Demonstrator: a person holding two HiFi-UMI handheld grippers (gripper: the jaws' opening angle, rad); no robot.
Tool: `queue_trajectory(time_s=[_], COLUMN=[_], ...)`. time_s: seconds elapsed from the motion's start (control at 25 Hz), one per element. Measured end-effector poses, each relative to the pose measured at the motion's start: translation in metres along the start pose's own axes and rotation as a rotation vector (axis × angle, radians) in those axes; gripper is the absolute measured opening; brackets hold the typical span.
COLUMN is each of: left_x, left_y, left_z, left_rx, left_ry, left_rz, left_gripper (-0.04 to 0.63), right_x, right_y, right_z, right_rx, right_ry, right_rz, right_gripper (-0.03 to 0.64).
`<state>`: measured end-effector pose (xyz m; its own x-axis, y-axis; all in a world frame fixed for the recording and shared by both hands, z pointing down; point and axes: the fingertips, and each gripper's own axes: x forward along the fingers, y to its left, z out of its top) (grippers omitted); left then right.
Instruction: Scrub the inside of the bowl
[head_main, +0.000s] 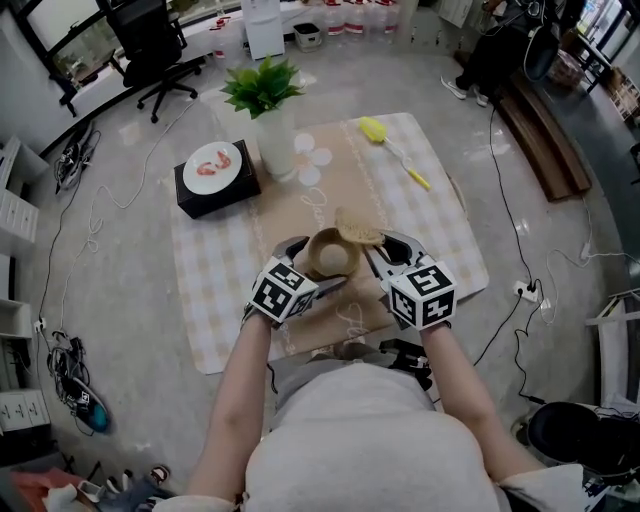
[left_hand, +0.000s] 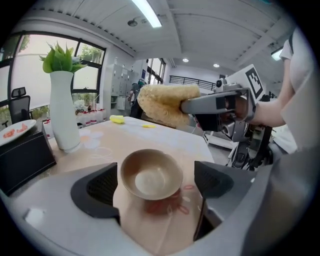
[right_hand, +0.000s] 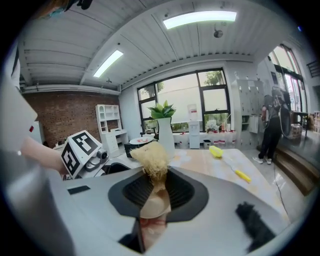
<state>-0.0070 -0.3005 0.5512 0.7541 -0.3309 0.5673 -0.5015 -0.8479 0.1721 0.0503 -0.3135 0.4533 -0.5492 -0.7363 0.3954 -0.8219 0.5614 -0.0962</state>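
Note:
A brown bowl (head_main: 330, 255) (left_hand: 151, 174) sits near the front of the checked tablecloth (head_main: 215, 290). My left gripper (head_main: 318, 266) (left_hand: 157, 183) is open around it. The bowl's rim lies against the left pad, and a gap shows before the right pad. My right gripper (head_main: 375, 245) (right_hand: 155, 186) is shut on a tan loofah scrubber (head_main: 358, 230) (right_hand: 150, 157). The scrubber hangs just above and behind the bowl's far rim, apart from it, as the left gripper view shows (left_hand: 165, 102). The bowl's inside looks bare and smooth.
A white vase with a green plant (head_main: 275, 130) stands at the back of the cloth. Left of the vase, a black box (head_main: 215, 190) carries a white plate. A yellow brush (head_main: 385, 140) lies far right. Cables and an office chair (head_main: 150, 45) are on the floor.

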Motion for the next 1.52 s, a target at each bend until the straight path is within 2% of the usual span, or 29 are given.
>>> queue_trajectory(time_s=[0.28,0.64,0.88,1.04,1.24,1.52], left_x=[0.019,0.032,0.034,0.034,0.032,0.034], left_y=[0.007,0.009,0.010,0.011,0.012,0.013], left_z=[-0.011,-0.023,-0.026,-0.026,-0.021,-0.024], left_rx=[0.012,0.048,0.048,0.051,0.053,0.058], left_ry=[0.072,0.157,0.162,0.160,0.146,0.138], left_rz=[0.025,0.051,0.067,0.064,0.074,0.075], left_gripper=[0.491,0.489,0.500,0.499,0.497,0.494], right_x=[0.012,0.016,0.018,0.024,0.033,0.046], right_y=[-0.002,-0.014,-0.019,-0.017,-0.008,0.017], right_z=[-0.001,-0.010,-0.014,-0.021,-0.039,-0.050], right_rx=[-0.029,-0.018,-0.031,-0.077,-0.091,-0.108], right_ry=[0.035,0.052,0.073,0.145,0.316,0.383], right_rz=[0.053,0.070,0.093,0.176,0.340,0.453], right_gripper=[0.074,0.074,0.074,0.074,0.074,0.074])
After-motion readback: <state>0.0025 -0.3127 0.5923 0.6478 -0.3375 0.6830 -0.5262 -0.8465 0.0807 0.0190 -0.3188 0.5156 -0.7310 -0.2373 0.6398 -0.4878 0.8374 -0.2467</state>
